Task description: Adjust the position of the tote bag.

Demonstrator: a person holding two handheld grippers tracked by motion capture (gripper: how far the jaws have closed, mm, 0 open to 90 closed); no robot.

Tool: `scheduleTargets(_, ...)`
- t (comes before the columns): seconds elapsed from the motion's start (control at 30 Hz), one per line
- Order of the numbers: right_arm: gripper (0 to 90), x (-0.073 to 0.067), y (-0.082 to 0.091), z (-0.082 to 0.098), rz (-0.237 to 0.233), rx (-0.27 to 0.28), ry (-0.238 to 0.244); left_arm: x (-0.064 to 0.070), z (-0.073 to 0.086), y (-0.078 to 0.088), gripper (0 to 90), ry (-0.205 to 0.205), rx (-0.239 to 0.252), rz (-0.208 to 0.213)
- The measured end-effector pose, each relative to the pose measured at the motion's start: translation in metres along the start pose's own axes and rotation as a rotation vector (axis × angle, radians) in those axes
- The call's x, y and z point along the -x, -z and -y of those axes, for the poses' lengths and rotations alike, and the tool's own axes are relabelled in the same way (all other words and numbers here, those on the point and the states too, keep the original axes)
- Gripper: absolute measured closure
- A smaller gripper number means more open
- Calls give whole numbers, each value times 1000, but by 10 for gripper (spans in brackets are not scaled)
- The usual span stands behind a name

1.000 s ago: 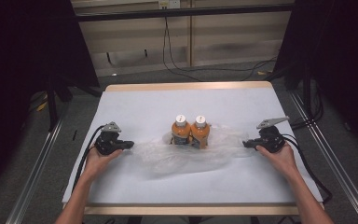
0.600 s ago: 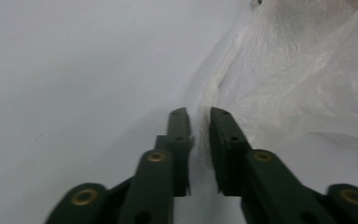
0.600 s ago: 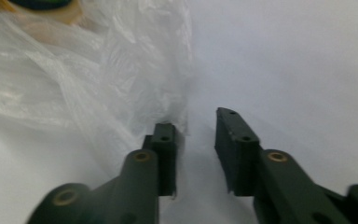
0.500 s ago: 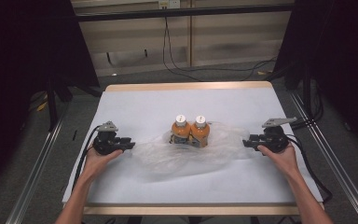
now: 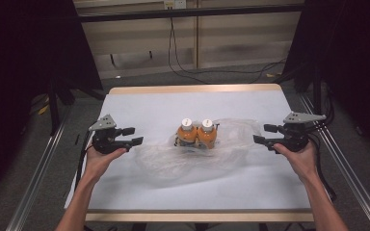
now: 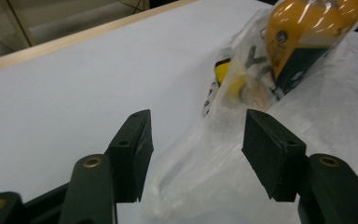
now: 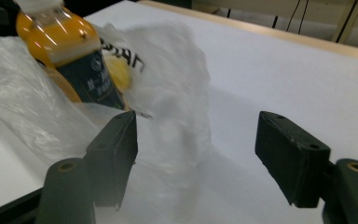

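Clear plastic bag (image 5: 192, 154) lies crumpled in the middle of the white table (image 5: 139, 106), and two orange bottles (image 5: 196, 134) with white caps stand upright side by side on it. My left gripper (image 5: 134, 136) sits just left of the bag, my right gripper (image 5: 265, 134) just right of it. Both pairs of jaws have just been opening and now stand apart, pressing on nothing; bag film lies loose below them.

Dim surroundings, soft blurry close-ups
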State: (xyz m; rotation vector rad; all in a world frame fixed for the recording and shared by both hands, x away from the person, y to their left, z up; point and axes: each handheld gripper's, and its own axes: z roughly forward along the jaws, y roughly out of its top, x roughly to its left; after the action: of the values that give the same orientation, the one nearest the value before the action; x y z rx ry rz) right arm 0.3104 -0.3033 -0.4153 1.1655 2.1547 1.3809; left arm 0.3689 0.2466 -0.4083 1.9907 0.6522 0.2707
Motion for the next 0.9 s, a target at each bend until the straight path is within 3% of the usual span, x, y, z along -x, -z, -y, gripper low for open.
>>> scheduleTargets(0.17,293,-7,9,-11,-10,39,18,14,-13,-7,495,-44,9,44)
scheduleTargets(0.3,370,-16,14,-19,9,68,39,21,-19,-13,598,-68,-5,67)
scheduleTargets(0.43,470,-27,16,-32,-30,87,77,25,-26,-23,677,-94,-16,89)
scheduleTargets(0.53,607,-36,9,-39,-80,59,108,26,-30,-34,734,-118,-42,106)
scheduleTargets(0.6,693,-41,-1,-41,-111,28,129,28,-30,-44,779,-141,-67,140)
scheduleTargets(0.7,774,-46,-18,-44,-136,-21,152,32,-30,-62,820,-184,-133,162)
scheduleTargets(0.9,883,-49,-54,-48,-181,-110,163,49,-39,-78,893,-250,-167,249)
